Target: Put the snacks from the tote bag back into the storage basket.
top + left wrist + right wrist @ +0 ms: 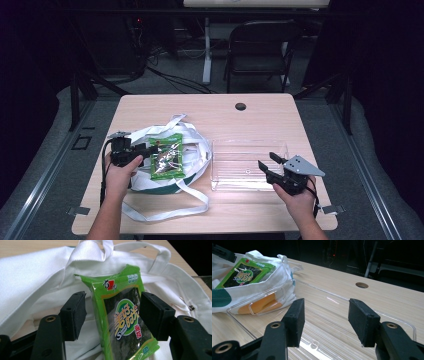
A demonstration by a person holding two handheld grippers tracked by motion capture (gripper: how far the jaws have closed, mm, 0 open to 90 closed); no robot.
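A green seaweed snack packet (166, 157) lies on top of a white tote bag (192, 145) at the table's left. My left gripper (150, 149) is at the packet's left side. In the left gripper view the packet (122, 320) stands between the jaws of the open left gripper (113, 296); a gap shows beside one pad (73, 315), and the bag (30, 280) spreads out behind. My right gripper (266, 160) hovers open over the right end of a clear plastic tray (248, 150). Nothing is between the right gripper's (325, 302) pads; the tray's rim (402, 321) lies beneath them.
The bag's long straps (170, 212) trail toward the table's front edge. A round cable hole (240, 106) sits near the far edge. A folding chair (260, 45) stands beyond the table. Bare wood lies between the tray and the far edge.
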